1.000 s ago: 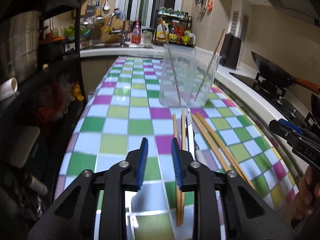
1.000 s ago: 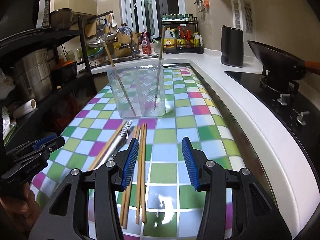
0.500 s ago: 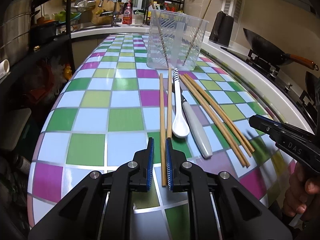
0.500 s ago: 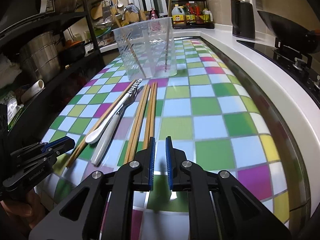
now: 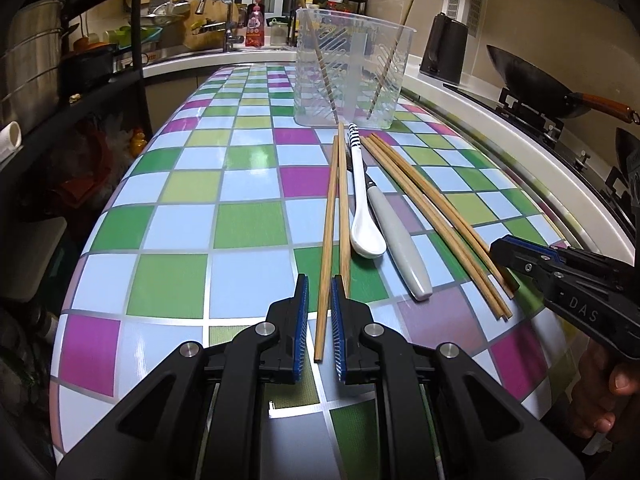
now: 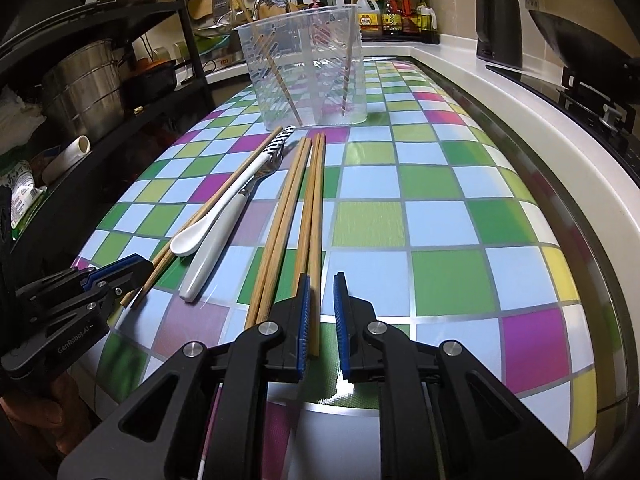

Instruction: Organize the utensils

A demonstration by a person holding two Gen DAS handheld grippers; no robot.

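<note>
Both pairs of jaws have just narrowed: my left gripper (image 5: 319, 332) pinches one chopstick (image 5: 325, 264), my right gripper (image 6: 321, 330) pinches another chopstick (image 6: 314, 272). Each lies flat on the checkered counter (image 5: 180, 240), ready for lifting toward the clear holder (image 5: 352, 72).

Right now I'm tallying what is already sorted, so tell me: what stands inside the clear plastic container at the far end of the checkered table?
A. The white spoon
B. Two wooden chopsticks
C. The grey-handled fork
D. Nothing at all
B: two wooden chopsticks lean inside the clear container, while the white spoon and grey-handled fork lie on the checkered table in front of it.
</note>
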